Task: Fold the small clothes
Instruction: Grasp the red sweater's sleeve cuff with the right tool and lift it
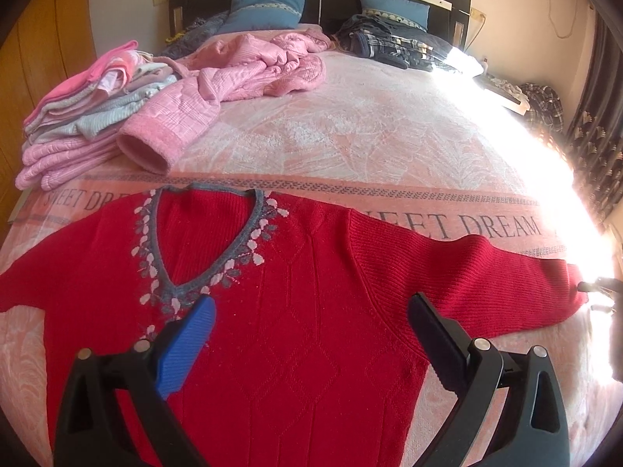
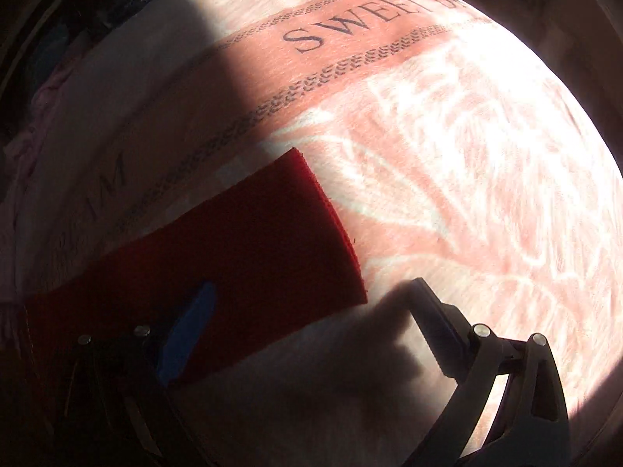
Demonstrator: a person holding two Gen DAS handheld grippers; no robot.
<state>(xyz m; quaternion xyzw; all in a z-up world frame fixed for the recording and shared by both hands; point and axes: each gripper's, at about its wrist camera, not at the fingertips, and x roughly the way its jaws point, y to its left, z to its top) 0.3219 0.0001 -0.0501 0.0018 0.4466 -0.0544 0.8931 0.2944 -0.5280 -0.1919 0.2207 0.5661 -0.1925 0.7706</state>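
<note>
A red knit sweater (image 1: 296,280) with a grey V-neck trimmed in pale leaves lies flat, front up, on the pink bedspread (image 1: 370,124). Its sleeves stretch out left and right. My left gripper (image 1: 311,311) hovers open over the sweater's chest, blue pad on the left finger, nothing between the fingers. In the right wrist view the end of the sweater's sleeve (image 2: 241,241) lies flat, cuff toward the sunlit cloth. My right gripper (image 2: 311,292) is open just above that cuff's near edge, holding nothing. The right gripper also shows faintly at the sleeve's end (image 1: 601,292).
A stack of folded pink and grey clothes (image 1: 78,116) sits at the left of the bed. A loose pink quilted garment (image 1: 241,74) sprawls beside it. Dark checked clothes (image 1: 393,43) and blue pillows (image 1: 268,9) lie by the headboard. Strong sunlight washes out the bed's right side.
</note>
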